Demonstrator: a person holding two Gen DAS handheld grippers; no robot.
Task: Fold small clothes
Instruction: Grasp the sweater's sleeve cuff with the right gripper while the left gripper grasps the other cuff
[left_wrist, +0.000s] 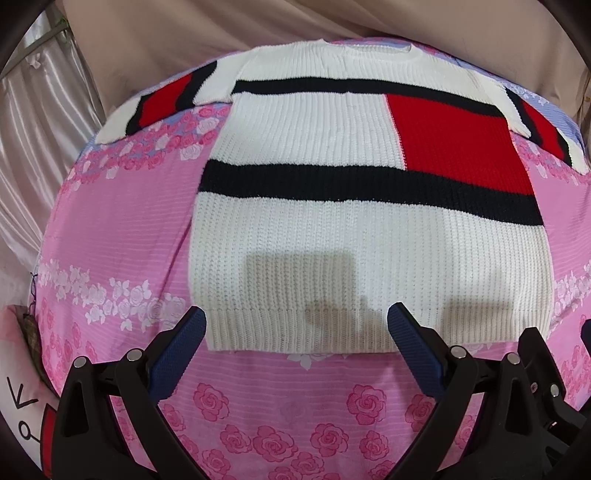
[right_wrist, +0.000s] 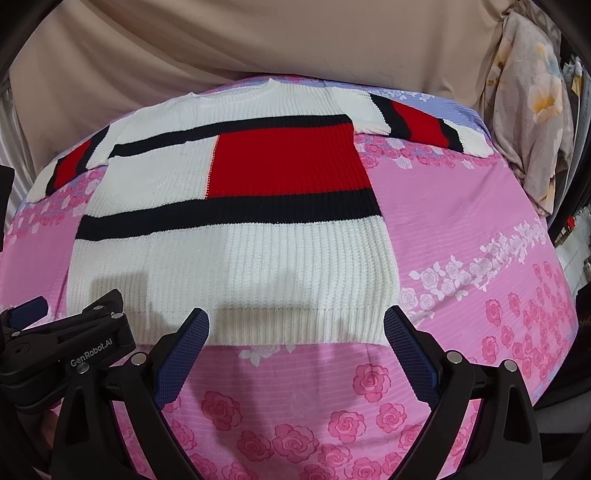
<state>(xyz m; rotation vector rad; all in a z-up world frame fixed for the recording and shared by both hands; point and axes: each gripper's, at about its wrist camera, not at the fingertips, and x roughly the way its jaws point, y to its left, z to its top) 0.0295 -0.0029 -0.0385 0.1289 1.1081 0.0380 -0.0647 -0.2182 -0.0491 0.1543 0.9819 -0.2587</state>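
Bare bedsheet (left_wrist: 295, 406) before sweater (left_wrist: 351, 258) hem

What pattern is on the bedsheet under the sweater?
Pink bedsheet with printed roses, pink and white; clearest in the right wrist view.

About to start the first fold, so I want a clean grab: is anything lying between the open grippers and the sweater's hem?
Nothing visible. The sweater lies flat on the pink sheet; only bare sheet separates its hem from the left gripper and right gripper.

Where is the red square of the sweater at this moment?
In both views the red square sits on the sweater right of centre, between its two dark horizontal stripes, far above both open claws.
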